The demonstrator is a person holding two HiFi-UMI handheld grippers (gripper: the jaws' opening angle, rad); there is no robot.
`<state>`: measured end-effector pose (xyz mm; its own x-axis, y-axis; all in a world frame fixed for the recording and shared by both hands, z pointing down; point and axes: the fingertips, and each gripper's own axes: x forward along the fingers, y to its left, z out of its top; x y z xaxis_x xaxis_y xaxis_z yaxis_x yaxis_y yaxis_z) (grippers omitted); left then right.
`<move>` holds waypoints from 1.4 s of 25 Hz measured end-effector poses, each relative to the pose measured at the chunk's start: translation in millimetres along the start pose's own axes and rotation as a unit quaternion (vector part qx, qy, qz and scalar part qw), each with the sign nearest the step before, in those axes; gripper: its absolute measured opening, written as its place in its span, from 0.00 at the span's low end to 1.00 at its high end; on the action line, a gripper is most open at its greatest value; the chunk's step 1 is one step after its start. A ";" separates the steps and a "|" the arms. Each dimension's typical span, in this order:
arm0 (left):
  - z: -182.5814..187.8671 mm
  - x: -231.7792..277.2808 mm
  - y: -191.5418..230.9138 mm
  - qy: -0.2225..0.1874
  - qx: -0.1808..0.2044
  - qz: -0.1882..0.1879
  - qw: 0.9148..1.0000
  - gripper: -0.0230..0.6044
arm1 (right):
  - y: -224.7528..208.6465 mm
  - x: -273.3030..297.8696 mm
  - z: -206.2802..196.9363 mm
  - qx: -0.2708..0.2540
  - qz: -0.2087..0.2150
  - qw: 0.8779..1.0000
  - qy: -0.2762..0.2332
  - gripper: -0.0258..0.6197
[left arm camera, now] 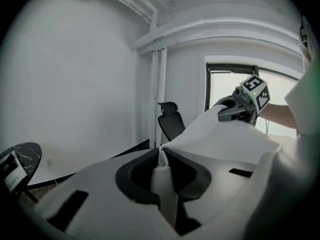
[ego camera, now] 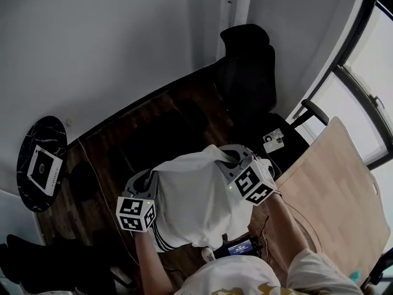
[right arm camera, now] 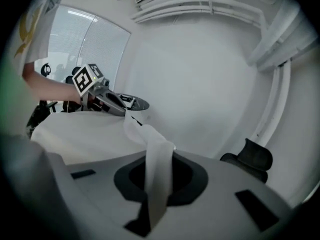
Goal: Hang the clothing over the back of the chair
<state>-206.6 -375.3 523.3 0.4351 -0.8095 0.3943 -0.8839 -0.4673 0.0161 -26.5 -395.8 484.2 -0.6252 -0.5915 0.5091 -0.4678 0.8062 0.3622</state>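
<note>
A white garment (ego camera: 193,198) with dark stripes at its hem hangs spread between my two grippers, above the dark floor. My left gripper (ego camera: 152,177) is shut on its left top edge, and a fold of the cloth (left arm camera: 161,159) shows pinched between its jaws. On the right top edge my right gripper (ego camera: 229,159) is shut too, with a strip of the cloth (right arm camera: 159,154) running out of its jaws. The black office chair (ego camera: 249,72) stands beyond the garment by the wall. It also shows as the chair (left arm camera: 170,120) past the left jaws and the chair (right arm camera: 250,160) at lower right.
A round black marble side table (ego camera: 38,163) with a white card stands at the left. A light wooden tabletop (ego camera: 341,195) lies at the right under the windows. A small white device (ego camera: 274,140) sits on a dark seat by the chair. White walls close the room behind.
</note>
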 end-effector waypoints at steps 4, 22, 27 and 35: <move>-28.3 12.9 -3.6 0.052 0.011 -0.010 0.999 0.10 | 8.6 15.0 -21.6 -0.014 0.050 0.998 0.035 0.08; -112.4 39.8 -35.2 0.251 0.090 -0.076 0.961 0.14 | 45.9 38.5 -60.0 -0.115 0.202 0.967 0.102 0.09; -124.2 39.8 -42.8 0.280 0.076 -0.108 0.951 0.14 | 59.1 42.4 -66.8 -0.146 0.233 0.952 0.134 0.09; -130.8 41.7 -54.5 0.296 0.091 -0.146 0.939 0.37 | 74.4 43.5 -79.1 -0.163 0.289 0.927 0.175 0.12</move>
<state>-162.6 -337.0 659.0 0.4352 -0.3220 0.8408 -0.6743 -0.7354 0.0673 -39.1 -360.6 595.1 -0.4453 -0.0660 0.8929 0.1308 0.9818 0.1378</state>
